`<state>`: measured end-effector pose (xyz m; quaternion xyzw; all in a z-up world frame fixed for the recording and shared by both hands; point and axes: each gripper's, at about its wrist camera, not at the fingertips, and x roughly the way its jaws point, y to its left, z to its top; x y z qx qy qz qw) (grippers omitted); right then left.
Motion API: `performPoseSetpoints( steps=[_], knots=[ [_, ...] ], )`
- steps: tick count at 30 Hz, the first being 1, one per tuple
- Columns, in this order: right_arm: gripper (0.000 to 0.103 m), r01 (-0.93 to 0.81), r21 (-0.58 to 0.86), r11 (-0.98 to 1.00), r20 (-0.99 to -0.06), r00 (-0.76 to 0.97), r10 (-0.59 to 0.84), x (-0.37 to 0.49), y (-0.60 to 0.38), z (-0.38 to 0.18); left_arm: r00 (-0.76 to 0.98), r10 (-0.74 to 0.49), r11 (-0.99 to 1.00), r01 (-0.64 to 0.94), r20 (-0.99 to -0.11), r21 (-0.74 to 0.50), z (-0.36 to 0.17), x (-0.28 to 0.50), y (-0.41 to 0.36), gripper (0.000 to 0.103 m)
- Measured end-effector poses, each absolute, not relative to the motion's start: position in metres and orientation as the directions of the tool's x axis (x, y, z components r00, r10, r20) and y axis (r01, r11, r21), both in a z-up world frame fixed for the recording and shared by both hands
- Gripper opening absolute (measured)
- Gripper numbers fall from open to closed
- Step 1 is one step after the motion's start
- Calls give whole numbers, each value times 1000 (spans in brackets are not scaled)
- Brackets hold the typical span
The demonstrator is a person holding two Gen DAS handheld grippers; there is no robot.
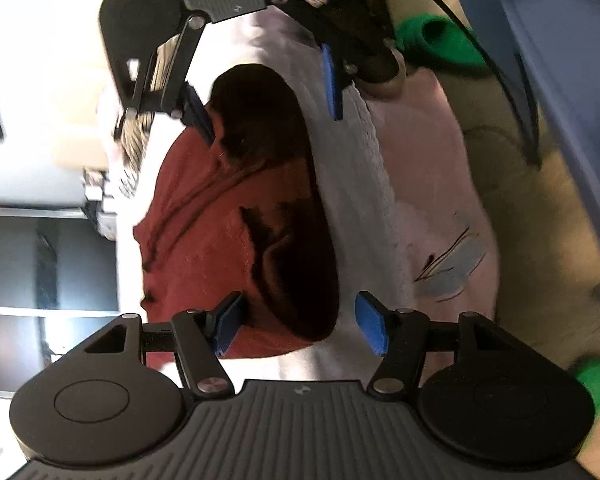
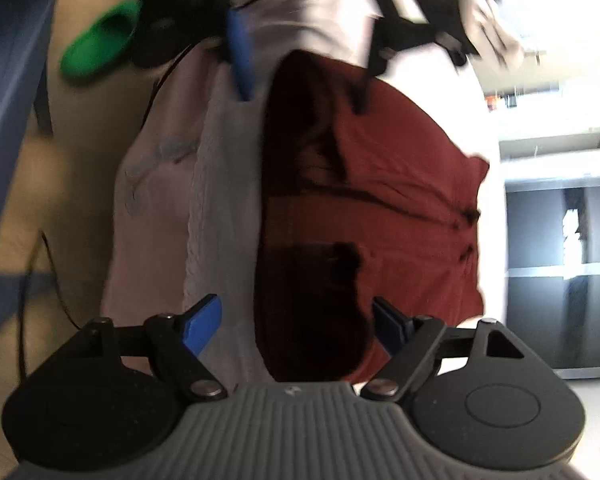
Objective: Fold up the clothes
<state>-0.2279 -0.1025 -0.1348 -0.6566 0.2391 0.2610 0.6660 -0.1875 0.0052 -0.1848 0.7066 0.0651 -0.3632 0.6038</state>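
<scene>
A red garment (image 1: 220,240) lies as a compact folded block on the white-covered surface (image 1: 352,184), so this fold looks largely done; whether other clothes wait cannot be told. The left gripper (image 1: 296,326) and the right gripper (image 2: 298,324) face each other from opposite ends of it, tilted downward, jaws spread and pinching nothing. A green slipper (image 2: 96,48) lies on the floor beyond.

One red garment (image 1: 204,240) lies on one white towel-covered surface (image 1: 356,184); two grippers show, the left gripper (image 1: 300,324) and the right gripper (image 2: 296,326). Two green slippers (image 1: 436,44) sit on the floor; one pink cloth (image 1: 428,168) hangs beside the towel.
</scene>
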Motion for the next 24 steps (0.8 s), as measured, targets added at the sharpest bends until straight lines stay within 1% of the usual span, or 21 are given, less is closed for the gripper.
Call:
performPoseSetpoints(
  steps=[1, 2, 3, 4, 6, 7, 8, 9, 11, 12, 17, 20, 24],
  knots=[
    [78, -653, -757, -8, -653, 757, 34, -225, -102, -135, 728, -349, -255, 533, -591, 807, -182, -186, 5, 51],
    [67, -644, -765, 0, -644, 764, 37, -224, -103, -131, 726, -351, -242, 539, -591, 806, -179, -184, 5, 43],
    [52, -634, -773, 18, -633, 773, 39, -221, -104, -124, 721, -353, -224, 555, -597, 802, -174, -182, 5, 37],
    [48, -633, -773, 44, -631, 774, 42, -218, -104, -116, 713, -351, -202, 575, -607, 793, -167, -182, 5, 34],
    [43, -642, -761, 89, -641, 766, 50, -216, -107, -102, 698, -348, -154, 616, -626, 772, -154, -185, 6, 24],
    [40, -644, -757, 107, -643, 764, 55, -216, -108, -96, 691, -349, -130, 634, -633, 763, -147, -186, 6, 23],
    [32, -642, -758, 118, -640, 766, 59, -217, -109, -91, 685, -351, -108, 648, -638, 754, -141, -185, 6, 22],
    [29, -632, -765, 120, -630, 774, 63, -218, -110, -88, 679, -351, -83, 663, -645, 744, -134, -183, 6, 21],
    [26, -628, -764, 147, -625, 777, 73, -218, -112, -77, 664, -353, -31, 696, -659, 718, -121, -179, 7, 20],
    [23, -624, -765, 161, -621, 780, 77, -218, -114, -73, 655, -350, -3, 714, -669, 700, -114, -175, 8, 19],
    [20, -619, -748, 239, -613, 783, 110, -204, -118, -43, 611, -359, 87, 774, -705, 627, -77, -158, 7, 17],
    [17, -664, -702, 258, -651, 745, 146, -198, -121, -17, 572, -364, 75, 805, -735, 589, -58, -154, 7, 15],
    [16, -722, -645, 249, -702, 689, 181, -195, -125, 20, 496, -379, 42, 853, -781, 521, -31, -156, 11, 15]
  ],
)
